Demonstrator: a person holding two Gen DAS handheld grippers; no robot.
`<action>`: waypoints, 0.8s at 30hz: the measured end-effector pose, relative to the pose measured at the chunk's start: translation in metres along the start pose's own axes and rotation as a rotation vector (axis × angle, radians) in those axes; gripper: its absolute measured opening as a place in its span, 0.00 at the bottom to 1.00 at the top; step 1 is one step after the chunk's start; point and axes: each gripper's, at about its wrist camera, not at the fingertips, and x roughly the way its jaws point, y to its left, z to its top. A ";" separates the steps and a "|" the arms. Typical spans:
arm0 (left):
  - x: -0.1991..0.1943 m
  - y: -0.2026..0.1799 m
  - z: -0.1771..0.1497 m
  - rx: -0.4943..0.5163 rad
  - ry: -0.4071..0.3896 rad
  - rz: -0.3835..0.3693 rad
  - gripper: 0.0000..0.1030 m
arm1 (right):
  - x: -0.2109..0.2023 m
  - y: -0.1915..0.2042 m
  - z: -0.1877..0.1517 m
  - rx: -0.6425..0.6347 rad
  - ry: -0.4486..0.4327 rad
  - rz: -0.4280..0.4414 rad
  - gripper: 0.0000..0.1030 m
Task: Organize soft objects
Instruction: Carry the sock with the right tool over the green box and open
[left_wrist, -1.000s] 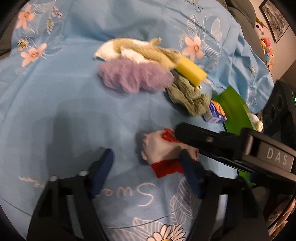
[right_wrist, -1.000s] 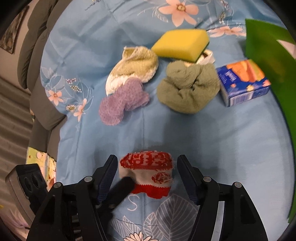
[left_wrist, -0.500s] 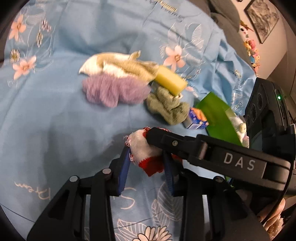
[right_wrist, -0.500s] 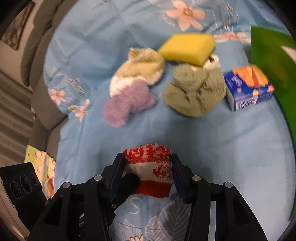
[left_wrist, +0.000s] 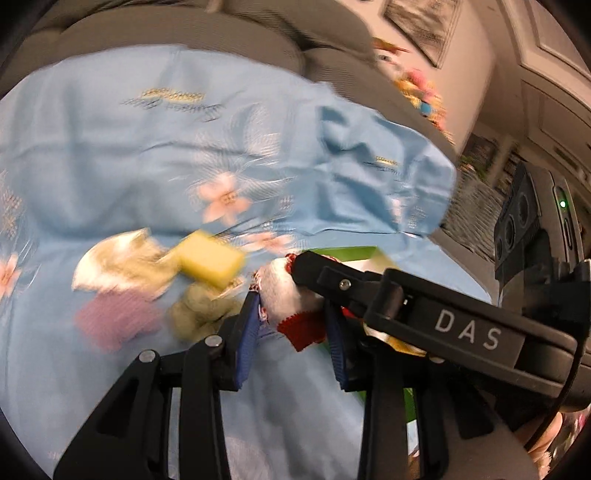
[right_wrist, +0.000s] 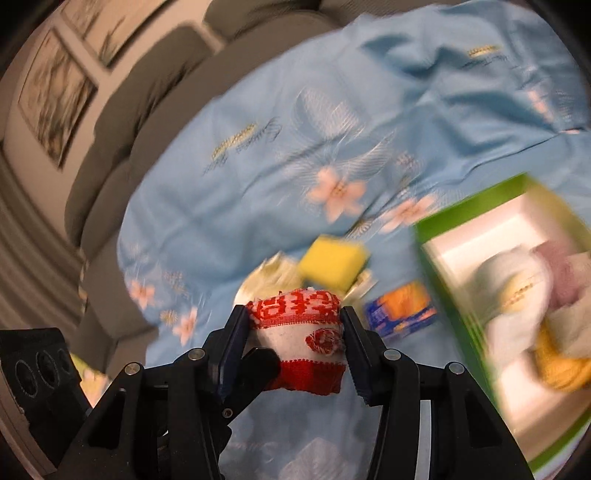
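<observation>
Red-and-white sock (right_wrist: 295, 339) hangs above the blue sheet (right_wrist: 258, 177), pinched by both my left claw (left_wrist: 293, 325) and right claw (right_wrist: 293, 345). Sponge (right_wrist: 332, 264) lies just behind; the green box (right_wrist: 443, 236) edge sits right.

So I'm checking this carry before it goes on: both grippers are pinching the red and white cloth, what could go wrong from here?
1. The left gripper and right gripper both clamp the small red and white cloth; if they drift apart, it may slip.
2. The green box already holds soft items, so the cloth may catch its rim.
</observation>
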 end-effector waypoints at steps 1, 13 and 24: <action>0.006 -0.010 0.005 0.020 0.002 -0.018 0.30 | -0.007 -0.007 0.005 0.015 -0.023 -0.011 0.51; 0.112 -0.108 0.027 0.151 0.122 -0.267 0.30 | -0.056 -0.134 0.044 0.271 -0.201 -0.208 0.51; 0.178 -0.133 0.003 0.189 0.298 -0.213 0.27 | -0.027 -0.212 0.039 0.465 -0.074 -0.254 0.51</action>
